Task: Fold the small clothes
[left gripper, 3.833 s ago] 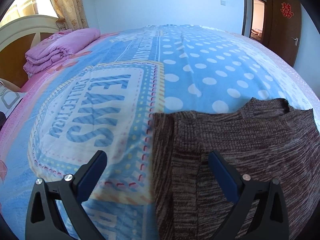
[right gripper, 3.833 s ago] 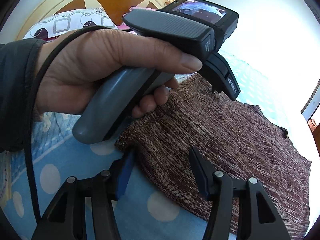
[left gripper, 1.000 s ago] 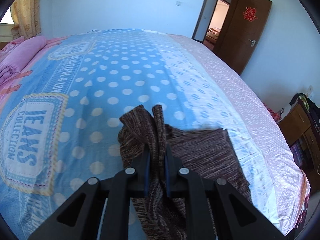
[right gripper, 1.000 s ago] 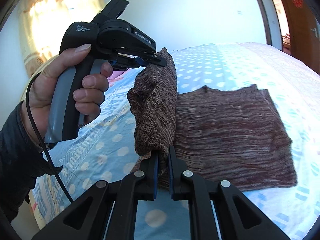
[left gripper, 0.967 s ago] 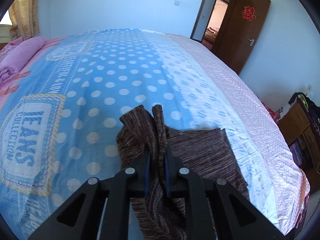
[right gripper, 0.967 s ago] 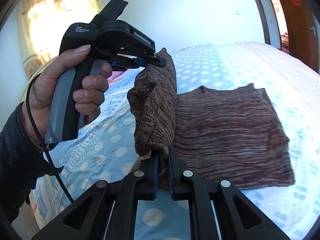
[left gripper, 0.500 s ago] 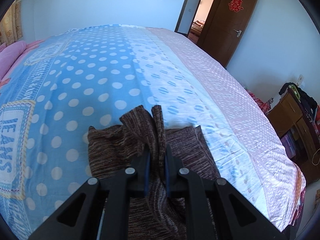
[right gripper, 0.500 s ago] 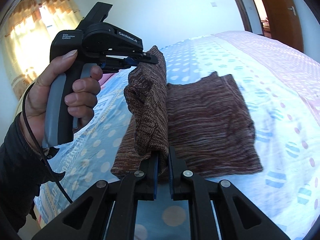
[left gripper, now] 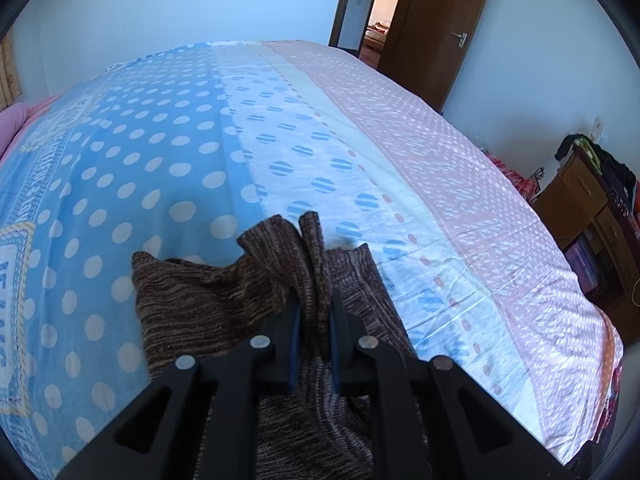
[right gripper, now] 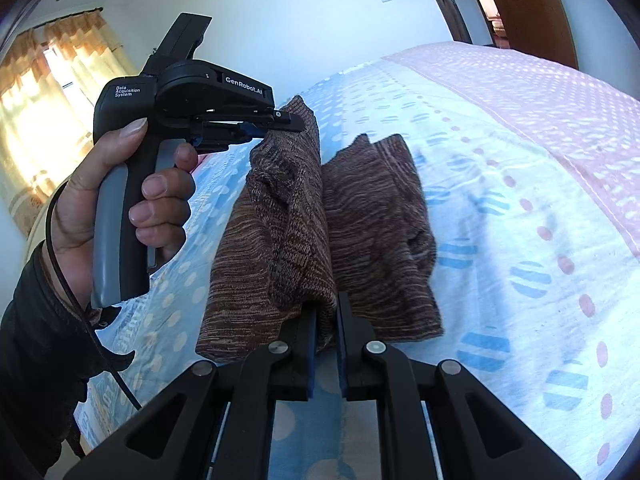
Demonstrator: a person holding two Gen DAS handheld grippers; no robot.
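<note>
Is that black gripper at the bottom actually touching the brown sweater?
Touching. In the right wrist view, the right gripper is shut on a lifted edge of the brown sweater, with knit pinched between both fingers.

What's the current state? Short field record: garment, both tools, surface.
garment: brown knit sweater, one edge lifted, the rest lying on the bed
left tool: shut on sweater edge
right tool: shut on sweater edge
surface: polka-dot bedsheet
fold: lifted edge held above the flat part, not yet laid down
</note>
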